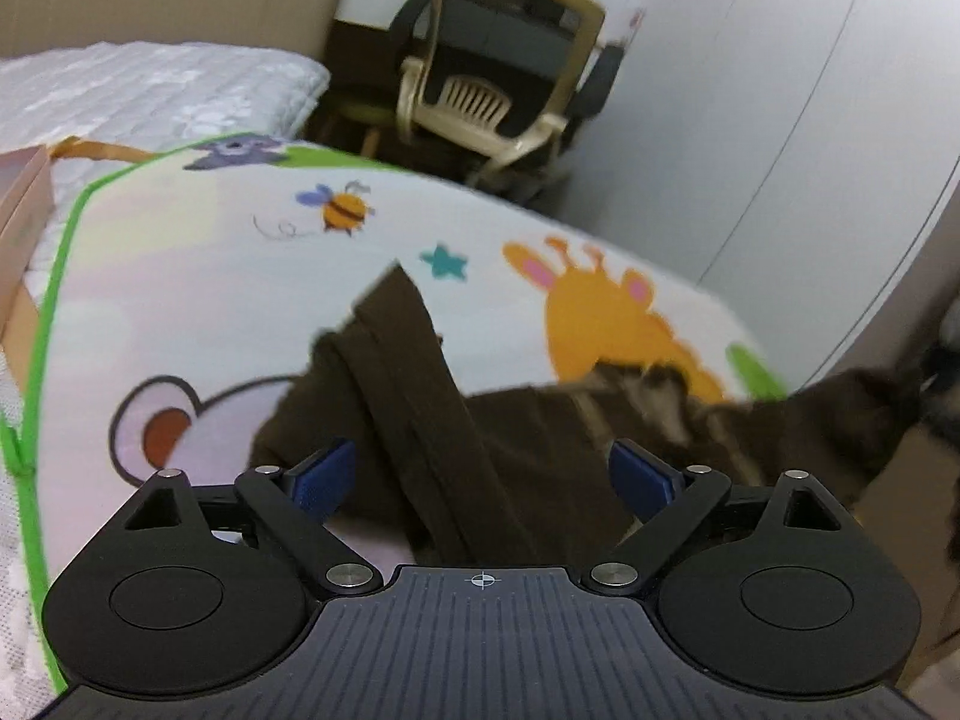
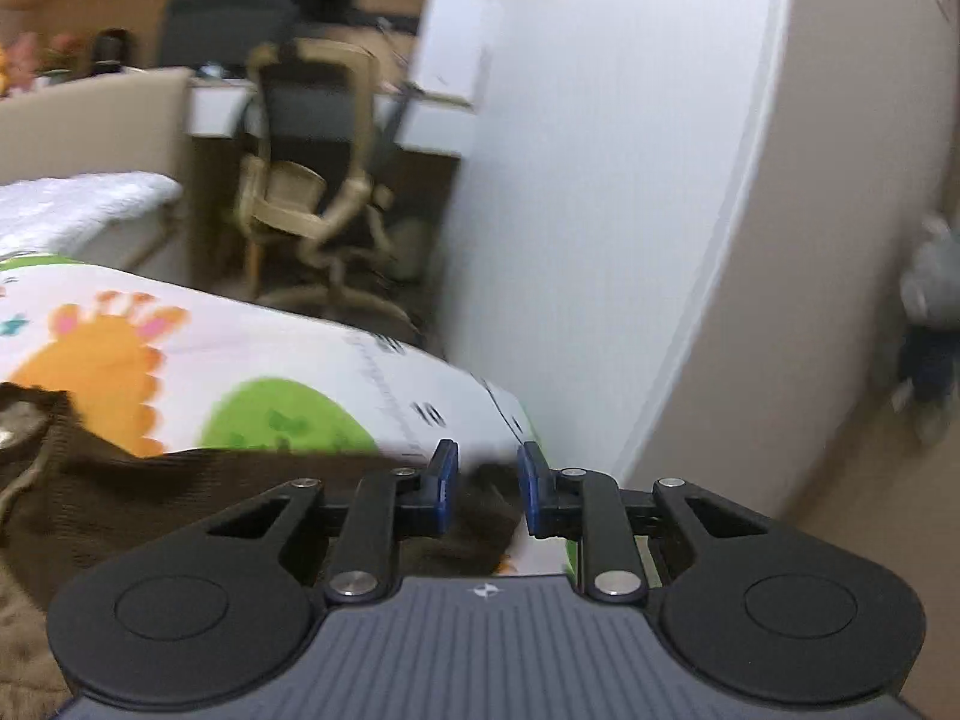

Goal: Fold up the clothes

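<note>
A dark brown garment (image 1: 420, 396) lies spread on a cartoon-print play mat (image 1: 198, 276), one folded strip running up the middle. My left gripper (image 1: 483, 471) hovers over that strip with its blue pads (image 1: 324, 474) wide apart, nothing pinched. In the right wrist view the garment (image 2: 180, 498) reaches the mat's right corner (image 2: 420, 396). My right gripper (image 2: 487, 480) sits at that corner with its jaws narrowed to a small gap. Brown fabric shows in the gap. The blur hides whether the pads press on it.
A beige office chair (image 1: 498, 78) and a desk stand beyond the mat. A white quilted bed (image 1: 150, 90) is at the far left, a pink box (image 1: 24, 198) beside the mat. A pale wardrobe wall (image 2: 630, 180) rises close on the right.
</note>
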{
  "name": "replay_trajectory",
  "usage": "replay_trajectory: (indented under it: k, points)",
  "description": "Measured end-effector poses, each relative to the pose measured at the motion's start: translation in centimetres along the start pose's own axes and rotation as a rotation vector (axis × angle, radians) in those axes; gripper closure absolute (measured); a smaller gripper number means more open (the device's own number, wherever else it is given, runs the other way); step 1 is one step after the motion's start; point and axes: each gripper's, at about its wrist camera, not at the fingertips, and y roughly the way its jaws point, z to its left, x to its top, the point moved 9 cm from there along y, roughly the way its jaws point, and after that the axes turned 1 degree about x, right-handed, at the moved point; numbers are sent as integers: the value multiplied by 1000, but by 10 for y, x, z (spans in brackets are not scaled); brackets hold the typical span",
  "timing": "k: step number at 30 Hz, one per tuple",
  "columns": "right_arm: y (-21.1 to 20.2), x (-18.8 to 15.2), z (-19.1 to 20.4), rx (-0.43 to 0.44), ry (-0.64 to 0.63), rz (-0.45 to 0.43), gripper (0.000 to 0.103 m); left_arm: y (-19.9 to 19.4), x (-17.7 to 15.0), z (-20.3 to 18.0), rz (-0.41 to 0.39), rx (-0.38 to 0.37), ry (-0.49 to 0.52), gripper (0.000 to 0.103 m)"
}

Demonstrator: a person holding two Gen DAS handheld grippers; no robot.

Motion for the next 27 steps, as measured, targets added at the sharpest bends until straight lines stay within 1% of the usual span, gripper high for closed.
replay_trajectory:
  k: [1, 2, 3, 4, 5, 6, 7, 9, 12, 14, 15, 17, 18, 20, 21, 22, 23, 24, 25, 26, 27]
  points:
    - [-3, 2, 5, 20, 9, -8, 78, 10, -3, 0, 9, 33, 4, 8]
    - [-9, 5, 13, 57, 11, -28, 67, 19, -5, 2, 15, 68, 3, 10]
    - [-15, 8, 22, 94, 12, -48, 53, 29, -5, 6, 13, 104, 3, 14]
    - [-21, 10, 34, 148, 9, -60, 48, 35, -5, 9, 4, 131, 15, 40]
    - [-27, 12, 49, 213, 4, -67, 45, 35, -3, 14, -15, 153, 24, 79]
    - [-32, 14, 64, 275, -5, -65, 45, 35, 1, 21, -36, 174, 31, 93]
    - [-34, 14, 80, 330, -17, -56, 45, 34, 4, 28, -57, 195, 38, 96]
    - [-31, 13, 111, 409, -48, -38, 45, 33, 11, 41, -99, 237, 52, 96]
    - [-15, 11, 159, 505, -84, -1, 46, 12, 21, 70, -170, 294, -2, 96]
    - [7, 7, 189, 544, -109, 52, 46, 3, 22, 91, -182, 334, -38, 96]
    - [20, 4, 200, 531, -145, 69, 46, 0, 20, 101, -177, 351, -60, 95]
    - [48, -4, 218, 470, -240, 89, 49, -3, 14, 115, -161, 362, -92, 88]
    - [61, -7, 218, 420, -280, 89, 51, -6, 11, 121, -154, 363, -105, 86]
    - [85, -11, 208, 295, -352, 79, 52, -13, 9, 128, -154, 361, -112, 77]
    - [95, -10, 199, 233, -366, 69, 52, -16, 9, 132, -156, 360, -115, 75]
    - [100, -7, 189, 192, -348, 68, 53, -20, 9, 134, -154, 359, -118, 66]
    - [103, -4, 179, 161, -319, 73, 54, -24, 9, 137, -150, 355, -129, 59]
    - [100, -1, 172, 178, -271, 78, 54, -30, 9, 138, -145, 344, -150, 59]
    - [94, 4, 166, 224, -211, 83, 54, -36, 9, 137, -142, 326, -173, 60]
    - [85, 8, 164, 281, -160, 86, 54, -42, 11, 134, -146, 301, -188, 60]
    - [75, 12, 168, 357, -114, 92, 54, -49, 15, 124, -158, 263, -187, 60]
